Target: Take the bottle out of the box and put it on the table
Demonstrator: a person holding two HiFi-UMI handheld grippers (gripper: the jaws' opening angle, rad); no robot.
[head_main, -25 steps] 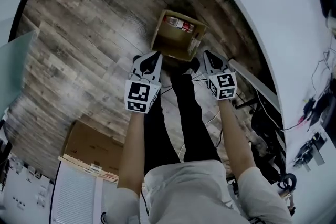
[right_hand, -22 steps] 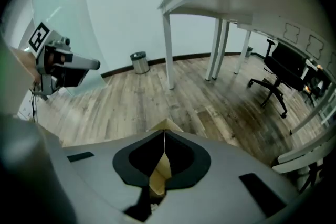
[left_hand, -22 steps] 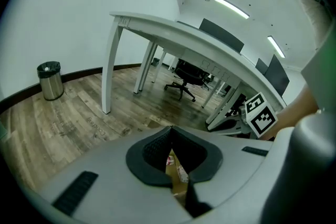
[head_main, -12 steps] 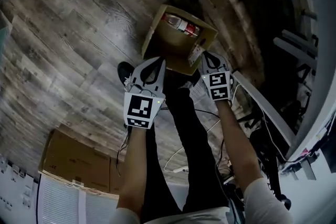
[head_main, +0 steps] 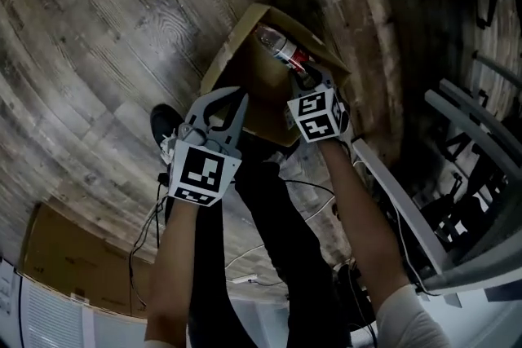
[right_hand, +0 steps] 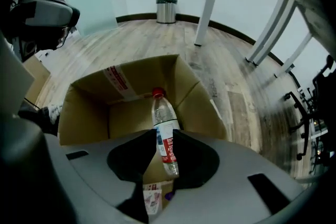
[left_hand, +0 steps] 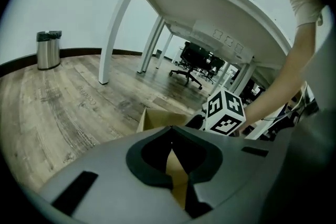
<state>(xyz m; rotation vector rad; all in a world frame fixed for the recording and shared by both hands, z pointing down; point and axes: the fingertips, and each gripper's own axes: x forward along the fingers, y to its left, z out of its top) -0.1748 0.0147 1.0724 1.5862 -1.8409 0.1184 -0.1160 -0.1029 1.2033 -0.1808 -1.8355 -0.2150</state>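
Barely started tbh: the bottle [right_hand: 160, 110] lay inside the open cardboard box [right_hand: 84, 107] as its only clear contents, the right gripper [right_hand: 165, 131] hung just above the box with jaws opening and the bottle lined up between them, not gripped yet, and the left gripper [left_hand: 171, 134] sat pinched closed and empty at the box's near edge.

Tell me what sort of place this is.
Likely an open office: a large white table on slim legs, black swivel chairs beyond it, and a steel waste bin against the wall, all on wood-plank flooring.
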